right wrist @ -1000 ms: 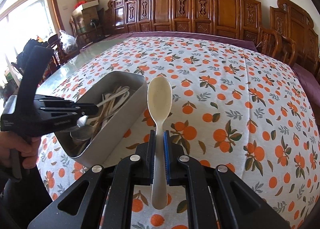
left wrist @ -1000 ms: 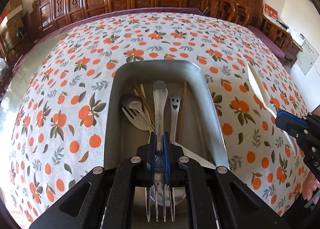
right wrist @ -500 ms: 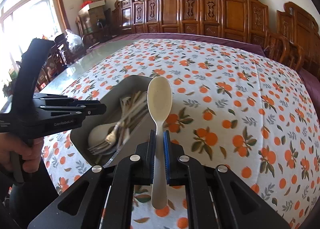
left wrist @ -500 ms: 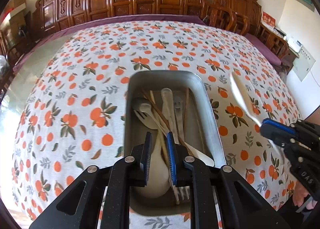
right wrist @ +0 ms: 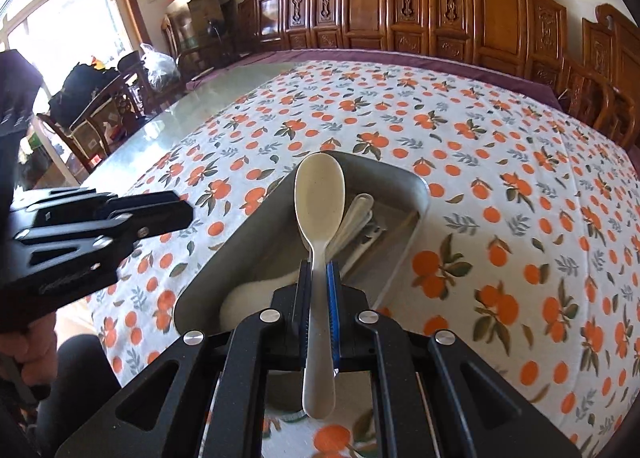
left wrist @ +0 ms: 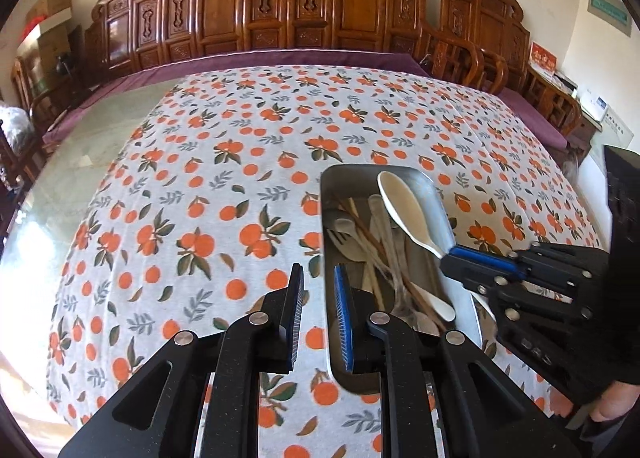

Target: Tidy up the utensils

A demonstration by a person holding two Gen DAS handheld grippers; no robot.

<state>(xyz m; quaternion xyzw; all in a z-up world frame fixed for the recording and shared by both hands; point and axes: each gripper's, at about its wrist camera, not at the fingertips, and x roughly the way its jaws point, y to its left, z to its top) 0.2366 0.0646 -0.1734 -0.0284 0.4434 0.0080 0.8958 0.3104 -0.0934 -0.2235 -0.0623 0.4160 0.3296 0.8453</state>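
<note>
While most utensils already lie in the metal tray, your right tongs grip the cream spoon above it; left tongs stand open, empty. Worktop looks clear.

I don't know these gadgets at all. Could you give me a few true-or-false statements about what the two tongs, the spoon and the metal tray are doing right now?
1. The right tongs grip a cream spoon by its handle. True.
2. The left tongs hold a fork. False: nothing is between their pads.
3. The spoon's bowl is over the metal tray. True.
4. The tray is empty. False: it holds forks, spoons and chopsticks.
5. The tablecloth is plain blue. False: it is white with oranges.
</note>
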